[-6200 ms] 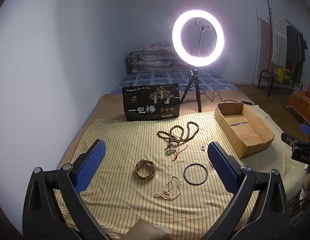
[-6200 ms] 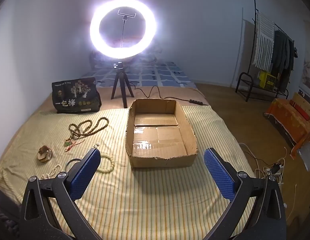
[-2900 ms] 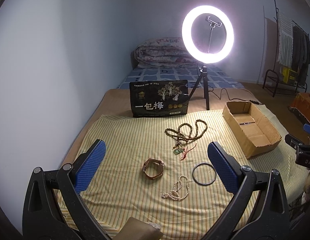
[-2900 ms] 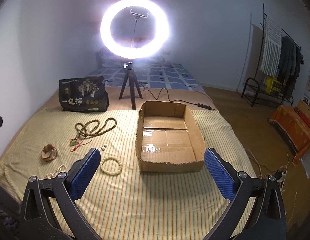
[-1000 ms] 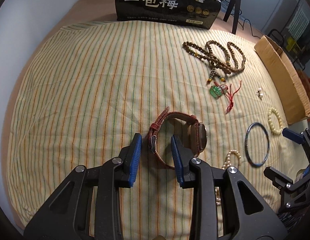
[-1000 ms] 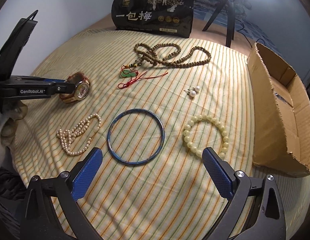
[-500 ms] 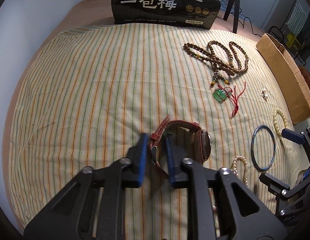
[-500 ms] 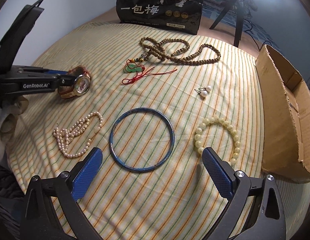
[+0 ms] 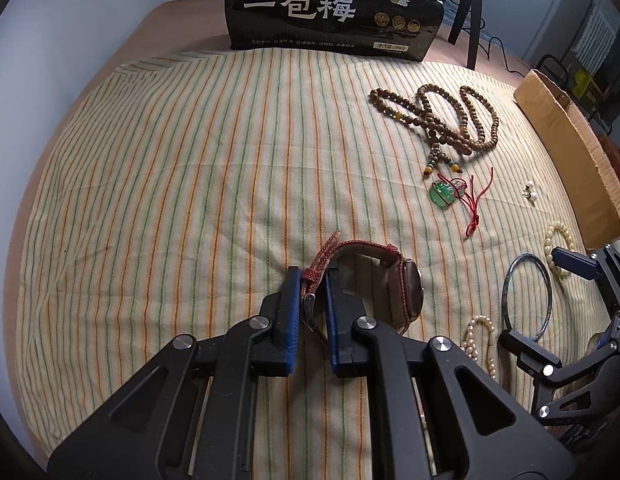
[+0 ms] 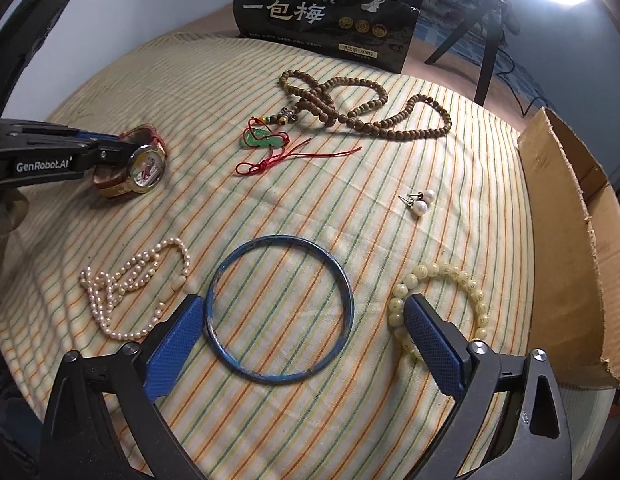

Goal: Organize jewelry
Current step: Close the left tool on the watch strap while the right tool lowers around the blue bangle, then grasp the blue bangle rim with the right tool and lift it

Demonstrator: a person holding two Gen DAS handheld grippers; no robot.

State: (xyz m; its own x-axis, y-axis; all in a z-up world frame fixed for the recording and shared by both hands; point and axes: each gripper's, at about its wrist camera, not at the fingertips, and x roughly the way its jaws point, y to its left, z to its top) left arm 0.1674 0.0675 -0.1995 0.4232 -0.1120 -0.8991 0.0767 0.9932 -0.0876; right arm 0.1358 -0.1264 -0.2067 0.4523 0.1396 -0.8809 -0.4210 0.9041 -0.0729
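Note:
A wristwatch (image 9: pixel 409 292) with a red woven strap lies on the striped cloth (image 9: pixel 190 184). My left gripper (image 9: pixel 310 280) is shut on its strap near the buckle. In the right wrist view the same watch (image 10: pixel 146 168) shows its face, with the left gripper (image 10: pixel 122 148) gripping it from the left. My right gripper (image 10: pixel 304 304) stands open low over the blue bangle (image 10: pixel 278 239), one pad by the bangle's left rim and the other over the cream bead bracelet (image 10: pixel 449 270). Nothing is between its pads.
A pearl necklace (image 10: pixel 106 300), pearl earrings (image 10: pixel 419 204), a green pendant on red cord (image 10: pixel 258 138) and a long wooden bead necklace (image 10: pixel 373 124) lie on the cloth. A cardboard box (image 10: pixel 565 240) stands at the right, a black printed bag (image 10: pixel 329 8) and a light tripod (image 10: pixel 485 40) behind.
The left gripper's jaws have come together on the watch strap. The right gripper has dropped closer to the bangle and bead bracelet.

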